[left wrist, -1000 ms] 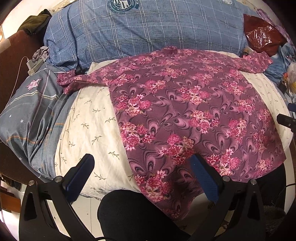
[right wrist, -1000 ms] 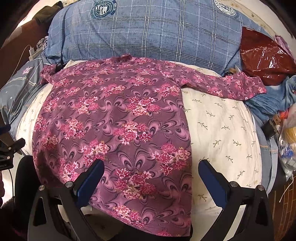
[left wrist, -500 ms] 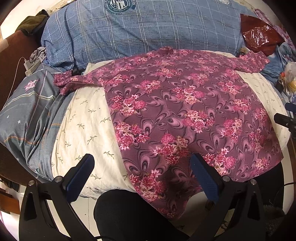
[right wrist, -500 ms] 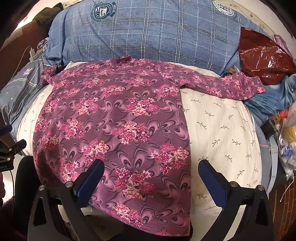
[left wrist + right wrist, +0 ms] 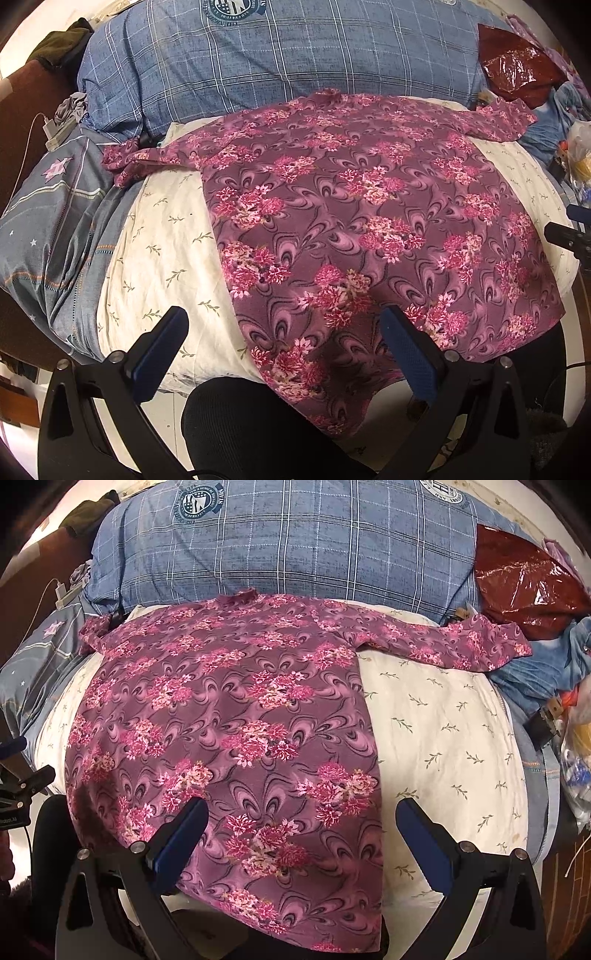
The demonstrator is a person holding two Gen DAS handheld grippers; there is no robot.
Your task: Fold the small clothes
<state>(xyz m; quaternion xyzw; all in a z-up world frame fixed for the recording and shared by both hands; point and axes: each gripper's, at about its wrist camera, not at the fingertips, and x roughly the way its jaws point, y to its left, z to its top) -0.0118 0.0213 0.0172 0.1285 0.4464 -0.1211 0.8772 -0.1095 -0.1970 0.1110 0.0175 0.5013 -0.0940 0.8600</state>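
Observation:
A purple shirt with pink flowers lies spread flat on a cream sheet, collar at the far side, both sleeves stretched out. Its hem hangs over the near edge of the bed. It also shows in the right wrist view. My left gripper is open and empty, held above the hem's left corner. My right gripper is open and empty, above the hem's right side. Each gripper shows at the edge of the other view.
A blue plaid pillow lies behind the shirt. A grey-blue pillow lies at the left. A dark red plastic bag, blue jeans and loose items lie at the right. A black rounded object sits below the hem.
Both grippers have drifted slightly, so the shirt sits a little differently in each view. Both stay open. The shirt has not moved.

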